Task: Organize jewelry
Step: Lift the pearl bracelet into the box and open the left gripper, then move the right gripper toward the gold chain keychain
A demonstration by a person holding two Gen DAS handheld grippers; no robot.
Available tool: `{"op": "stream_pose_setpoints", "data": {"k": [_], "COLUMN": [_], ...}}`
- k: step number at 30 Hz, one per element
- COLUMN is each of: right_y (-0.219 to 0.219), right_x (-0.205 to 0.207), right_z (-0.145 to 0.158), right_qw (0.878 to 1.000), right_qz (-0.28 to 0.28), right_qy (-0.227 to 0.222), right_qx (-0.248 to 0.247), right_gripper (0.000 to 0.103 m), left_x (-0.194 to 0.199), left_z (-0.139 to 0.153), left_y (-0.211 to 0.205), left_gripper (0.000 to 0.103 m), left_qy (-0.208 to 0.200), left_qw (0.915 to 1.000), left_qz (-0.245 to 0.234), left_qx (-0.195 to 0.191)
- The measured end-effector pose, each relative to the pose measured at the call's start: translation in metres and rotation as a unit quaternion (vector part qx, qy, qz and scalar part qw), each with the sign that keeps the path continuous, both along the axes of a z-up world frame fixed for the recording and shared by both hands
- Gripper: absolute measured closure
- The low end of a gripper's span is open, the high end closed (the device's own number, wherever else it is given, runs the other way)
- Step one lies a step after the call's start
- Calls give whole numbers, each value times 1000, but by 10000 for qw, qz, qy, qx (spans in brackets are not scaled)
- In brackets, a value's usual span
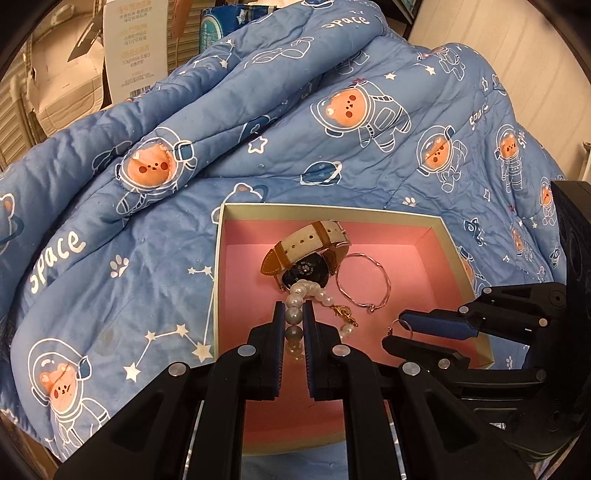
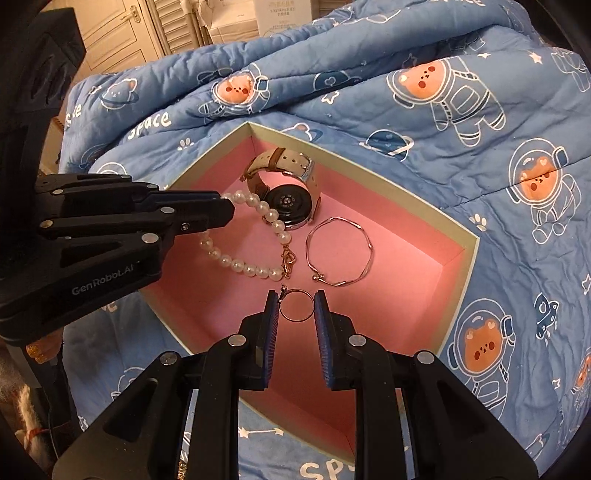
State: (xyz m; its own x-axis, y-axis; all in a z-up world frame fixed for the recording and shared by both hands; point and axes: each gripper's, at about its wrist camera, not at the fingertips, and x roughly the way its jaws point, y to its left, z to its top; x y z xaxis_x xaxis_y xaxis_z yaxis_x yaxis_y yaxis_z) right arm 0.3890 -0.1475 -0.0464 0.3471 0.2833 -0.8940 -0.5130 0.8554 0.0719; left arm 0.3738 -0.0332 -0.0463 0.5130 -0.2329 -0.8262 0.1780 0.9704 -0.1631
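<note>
A pink-lined box point(image 1: 448, 236) point(image 2: 469, 243) lies on the blue quilt. Inside it are a watch with a cream strap point(image 1: 310, 251) point(image 2: 284, 177), a thin metal bangle point(image 1: 364, 278) point(image 2: 340, 251) and a pearl bracelet point(image 1: 295, 314) point(image 2: 255, 236). My left gripper point(image 1: 294, 314) point(image 2: 225, 212) is shut on the pearl bracelet over the box. My right gripper point(image 2: 296, 306) point(image 1: 397, 328) is shut on a small thin ring point(image 2: 296, 305) point(image 1: 400, 328), low over the box's pink floor near the bangle.
The blue space-bear quilt point(image 1: 258, 122) point(image 2: 480, 110) is bunched up behind and around the box. Packaged bedding point(image 1: 125, 48) and slatted doors point(image 2: 173, 26) stand behind it.
</note>
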Motion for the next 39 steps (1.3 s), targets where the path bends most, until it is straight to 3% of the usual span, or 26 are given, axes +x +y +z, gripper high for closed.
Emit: {"op": "stream_pose_setpoints", "data": {"k": [8,10,15,17,19,20,25,29,34,39], "right_y": [8,8,7,6,5,3,-10,-26,-42,-49], "right_x": [12,14,17,17,17,15,-2,-31,-71,-111], "right_z": [-13,-15,-19,-18,-14,-10,12,27,29,17], "right_qw": [9993,9992,9990,9990,9993,9995,9991,9921,9816,9762], "right_qz": [94,54,67,49,17,9,-143,-693,-1267,-1462], "right_qy": [195,190,211,210,151,59,-404,-988,-1103,-1227], "right_qx": [-300,-340,-387,-393,-342,-305,-4,338,911,1032], "right_gripper": [82,82,81,74,49,46,43,37,37,37], "left_x": [-5,-7,-11,-14,-18,-21,-45,-65,-80,-107], "left_z": [-3,-3,6,13,23,28,55,55,29,15], "left_y": [-4,-5,-4,-2,2,4,14,27,52,55], "left_gripper": [93,89,67,51,43,33,7,7,7,7], "left_qy": [-96,-120,-273,-415,-535,-622,-1155,-1274,-765,-787], "left_qw": [9995,9992,9989,9984,9982,9978,9931,9908,9900,9905], "left_qz": [-75,-67,-72,-9,11,37,179,370,853,893], "left_qx": [295,365,374,387,278,244,23,-265,-829,-685]}}
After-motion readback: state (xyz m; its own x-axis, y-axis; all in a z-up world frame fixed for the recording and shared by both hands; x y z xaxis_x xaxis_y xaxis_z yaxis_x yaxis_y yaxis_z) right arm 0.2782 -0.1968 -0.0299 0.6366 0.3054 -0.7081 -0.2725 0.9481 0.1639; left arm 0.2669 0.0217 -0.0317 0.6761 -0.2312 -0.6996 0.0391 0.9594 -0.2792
